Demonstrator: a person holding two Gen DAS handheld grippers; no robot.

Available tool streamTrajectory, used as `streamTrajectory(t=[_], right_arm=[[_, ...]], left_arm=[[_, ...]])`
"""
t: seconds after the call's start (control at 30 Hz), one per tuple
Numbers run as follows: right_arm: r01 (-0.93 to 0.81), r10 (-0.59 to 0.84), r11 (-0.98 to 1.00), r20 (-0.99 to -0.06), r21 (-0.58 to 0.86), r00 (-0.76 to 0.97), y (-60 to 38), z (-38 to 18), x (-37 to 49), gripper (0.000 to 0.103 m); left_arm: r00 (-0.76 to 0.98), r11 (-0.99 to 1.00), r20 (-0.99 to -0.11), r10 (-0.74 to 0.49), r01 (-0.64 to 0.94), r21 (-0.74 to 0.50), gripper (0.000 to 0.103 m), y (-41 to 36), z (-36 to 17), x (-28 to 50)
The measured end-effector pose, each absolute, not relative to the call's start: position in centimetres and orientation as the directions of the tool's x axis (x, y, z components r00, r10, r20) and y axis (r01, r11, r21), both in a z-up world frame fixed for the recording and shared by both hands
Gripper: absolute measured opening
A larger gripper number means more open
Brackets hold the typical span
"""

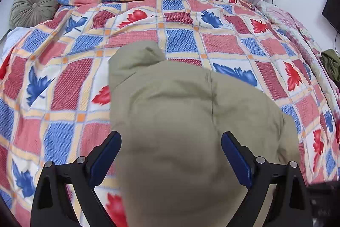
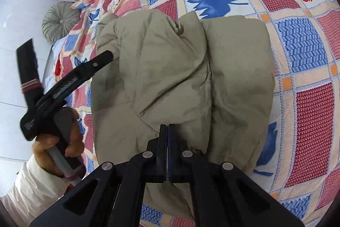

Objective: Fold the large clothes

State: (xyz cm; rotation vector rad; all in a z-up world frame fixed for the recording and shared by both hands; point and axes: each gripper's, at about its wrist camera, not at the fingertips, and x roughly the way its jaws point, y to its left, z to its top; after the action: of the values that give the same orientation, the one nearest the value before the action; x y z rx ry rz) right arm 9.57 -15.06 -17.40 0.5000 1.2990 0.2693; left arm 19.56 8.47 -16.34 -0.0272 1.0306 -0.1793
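Khaki jacket lies bundled mid-bed on the quilt, puffy, soft, prob light but slippery w/ springy fill, so pinch a hem or seam; left gripper fingers apart, right gripper closed, apparently empty.

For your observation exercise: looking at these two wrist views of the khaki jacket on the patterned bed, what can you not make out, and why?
- Left wrist view: the near part of the khaki jacket is blurred, so whether the open left tool touches it is unclear.
- Right wrist view: whether the shut right tool pinches fabric; its own fingers hide the contact.
- Both views: sleeves and zip, tucked under folds.
- Right wrist view: the person's hand is partly covered by the tool handle.
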Motion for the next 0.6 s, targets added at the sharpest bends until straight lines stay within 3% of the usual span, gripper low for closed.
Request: streamTrajectory(t=[0.33, 0.6], right_arm=[[0.105, 0.414, 0.891, -0.886, 0.442, 0.210, -14.5, -20.3, 8.9, 0.000], [0.074, 0.381, 0.912, -0.901, 0.403, 0.207, -14.3, -17.1, 7.7, 0.002]], left_arm=[[0.377, 0.986, -0.912, -0.161, 0.029, -0.162, 0.095, 10.4, -20.0, 13.5], [0.346, 0.987, -0.925, -0.157, 0.018, -0.161, 0.095, 10.1, -19.1, 12.4]])
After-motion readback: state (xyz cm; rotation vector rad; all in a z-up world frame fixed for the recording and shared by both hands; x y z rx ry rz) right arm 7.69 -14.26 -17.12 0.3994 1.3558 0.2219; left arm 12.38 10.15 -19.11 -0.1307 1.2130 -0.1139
